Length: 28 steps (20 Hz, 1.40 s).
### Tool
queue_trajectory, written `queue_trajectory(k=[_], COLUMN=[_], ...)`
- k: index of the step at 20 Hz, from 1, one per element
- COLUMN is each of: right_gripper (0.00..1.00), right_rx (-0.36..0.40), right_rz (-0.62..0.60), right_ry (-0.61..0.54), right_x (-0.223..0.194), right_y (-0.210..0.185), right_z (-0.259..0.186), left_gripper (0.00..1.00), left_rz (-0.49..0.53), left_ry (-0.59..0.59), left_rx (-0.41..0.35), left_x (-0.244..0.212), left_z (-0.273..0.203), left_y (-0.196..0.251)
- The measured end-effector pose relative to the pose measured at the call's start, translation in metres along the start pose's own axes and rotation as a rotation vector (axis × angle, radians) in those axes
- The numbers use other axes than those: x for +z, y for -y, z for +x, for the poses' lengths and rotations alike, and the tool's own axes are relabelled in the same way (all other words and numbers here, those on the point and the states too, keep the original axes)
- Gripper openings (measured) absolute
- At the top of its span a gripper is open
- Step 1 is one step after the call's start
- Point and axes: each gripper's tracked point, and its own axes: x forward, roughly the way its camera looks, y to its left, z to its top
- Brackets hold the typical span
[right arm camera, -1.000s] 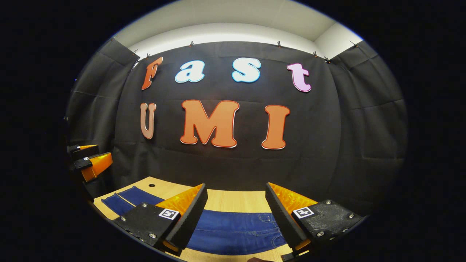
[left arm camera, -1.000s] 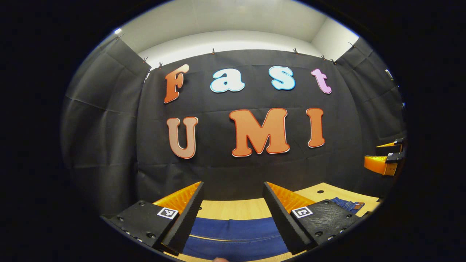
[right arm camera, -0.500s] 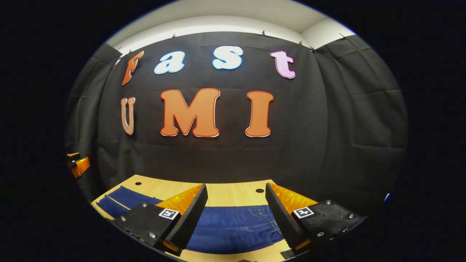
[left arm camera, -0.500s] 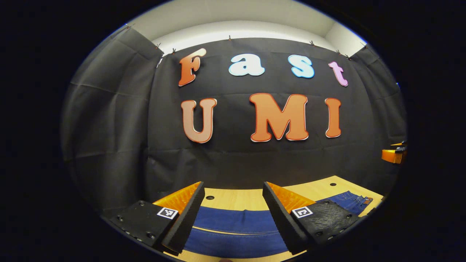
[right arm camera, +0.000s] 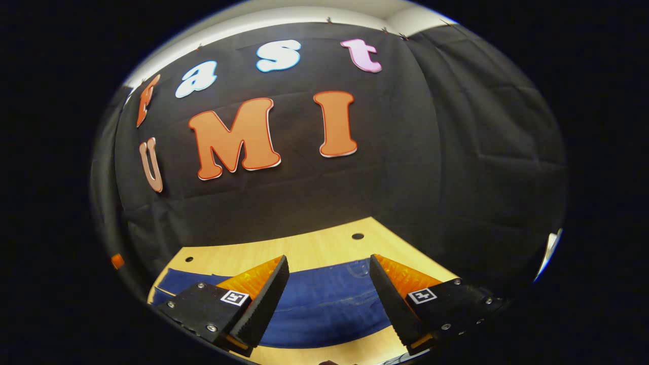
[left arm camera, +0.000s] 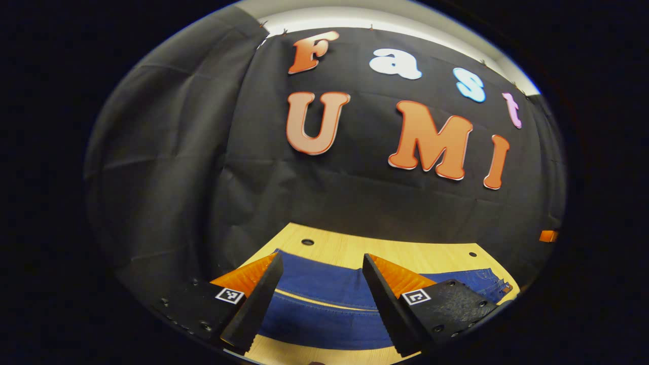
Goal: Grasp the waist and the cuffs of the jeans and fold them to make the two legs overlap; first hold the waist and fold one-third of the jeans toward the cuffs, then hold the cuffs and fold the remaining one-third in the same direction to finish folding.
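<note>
Blue jeans (left arm camera: 324, 304) lie flat on your wooden table (left arm camera: 405, 253), under both wide-open tongs, left gripper (left arm camera: 317, 276) and right gripper (right arm camera: 328, 274), with nothing between them and the cloth.

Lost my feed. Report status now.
Left gripper open, above the jeans. Right gripper open, above the waist end. Jeans flat on the table, unfolded. Nothing in the way.
</note>
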Motion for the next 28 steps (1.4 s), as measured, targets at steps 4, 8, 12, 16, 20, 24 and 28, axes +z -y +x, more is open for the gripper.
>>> queue_trajectory(k=[4, 8, 12, 16, 20, 24, 28], right_gripper=[0.98, 0.97, 0.97, 0.97, 0.97, 0.97, 0.97], right_rx=[-0.009, -0.004, -0.026, -0.034, -0.069, -0.114, -0.159], right_rz=[0.094, 0.175, 0.190, 0.317, 0.428, 0.467, 0.555], right_ry=[-0.108, -0.221, -0.323, -0.441, -0.563, -0.622, -0.634], right_x=[-0.030, -0.058, -0.087, -0.127, -0.166, -0.185, -0.192], right_y=[0.014, 0.029, 0.059, 0.082, 0.106, 0.117, 0.120], right_z=[0.013, 0.034, 0.050, 0.063, 0.071, 0.074, 0.080], left_gripper=[0.94, 0.97, 0.97, 0.97, 0.98, 0.98, 0.98], left_rz=[-0.112, -0.276, -0.377, -0.529, -0.591, -0.670, -0.741], left_ry=[-0.129, -0.273, -0.349, -0.429, -0.492, -0.532, -0.586], left_rx=[0.061, 0.128, 0.210, 0.258, 0.315, 0.332, 0.353], left_x=[-0.039, -0.085, -0.112, -0.134, -0.150, -0.155, -0.161], left_z=[0.012, 0.018, 0.023, 0.021, 0.018, 0.020, 0.016], left_y=[-0.034, -0.059, -0.083, -0.091, -0.101, -0.101, -0.103])
